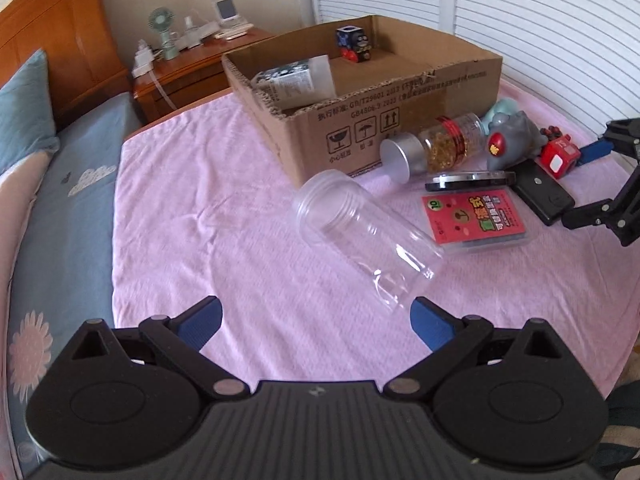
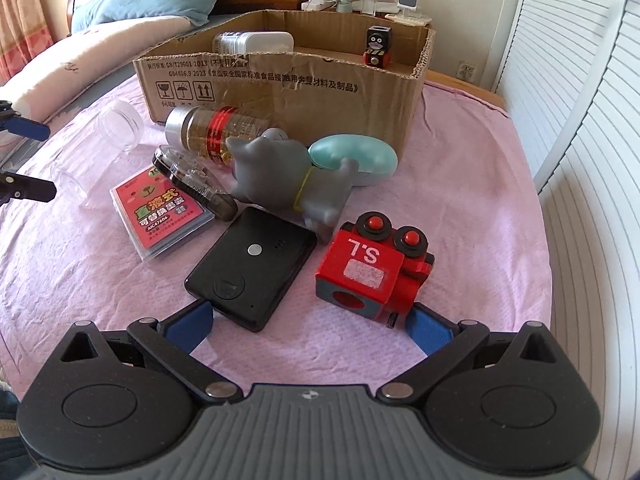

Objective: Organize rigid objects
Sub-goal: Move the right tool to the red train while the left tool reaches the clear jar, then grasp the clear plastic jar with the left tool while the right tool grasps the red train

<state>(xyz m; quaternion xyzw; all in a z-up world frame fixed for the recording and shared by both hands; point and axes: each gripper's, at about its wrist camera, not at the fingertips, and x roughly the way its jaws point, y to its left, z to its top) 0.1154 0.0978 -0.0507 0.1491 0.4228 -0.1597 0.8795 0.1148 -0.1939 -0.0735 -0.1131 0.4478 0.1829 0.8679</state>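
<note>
My left gripper (image 1: 316, 316) is open above the pink sheet, and a clear empty jar (image 1: 368, 236) lies on its side just ahead, its base close to the right fingertip. My right gripper (image 2: 310, 320) is also open, with a black flat device (image 2: 252, 268) at its left finger and a red toy train (image 2: 372, 272) at its right finger; neither is gripped. Beyond them lie a grey animal toy (image 2: 292, 176), a capsule bottle (image 2: 216, 130), a red card pack (image 2: 160, 212) and a clear-cased dispenser (image 2: 192, 184). The cardboard box (image 2: 280, 84) behind holds a white-capped bottle (image 2: 256, 42) and a penguin toy (image 2: 378, 46).
A teal oval object (image 2: 354, 160) rests against the box beside the grey toy. A wooden nightstand (image 1: 192, 68) with a small fan stands behind the bed. Pillows (image 1: 24, 112) lie at the left, and white louvred doors (image 2: 580, 160) run along the right. The left gripper (image 2: 44, 160) shows at that view's left edge.
</note>
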